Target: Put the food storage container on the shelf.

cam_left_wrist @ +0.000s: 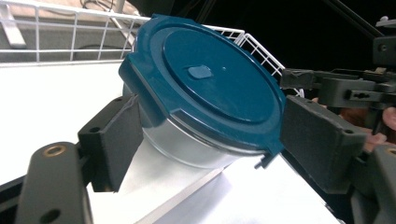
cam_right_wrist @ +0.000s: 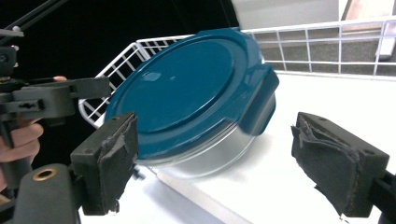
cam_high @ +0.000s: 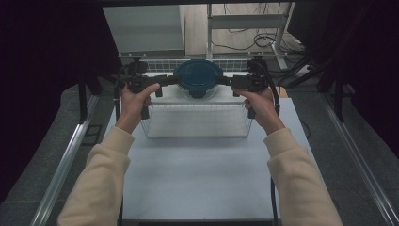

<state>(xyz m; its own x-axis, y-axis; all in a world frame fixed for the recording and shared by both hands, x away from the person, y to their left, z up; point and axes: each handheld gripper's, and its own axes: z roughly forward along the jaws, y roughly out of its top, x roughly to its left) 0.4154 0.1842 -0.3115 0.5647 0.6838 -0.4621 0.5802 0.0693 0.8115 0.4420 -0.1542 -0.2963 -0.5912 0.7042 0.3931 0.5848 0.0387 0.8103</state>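
Container (cam_high: 198, 78), round clear glass with a dark blue clip-on lid (cam_left_wrist: 215, 79), sits tilted on the far shelf of a white wire rack (cam_high: 195, 120) on a table (cam_high: 197, 183). On the container's left, the left gripper (cam_left_wrist: 205, 140) has its jaws wide, one pad (cam_left_wrist: 116, 140) touching the glass wall and the other beside the lid's edge. On its right, the right gripper (cam_right_wrist: 233, 158) is also spread wide, one pad (cam_right_wrist: 109, 158) near the glass, the other well apart. Both hands, in cream sleeves (cam_high: 101, 183), reach in from the near side of the rack.
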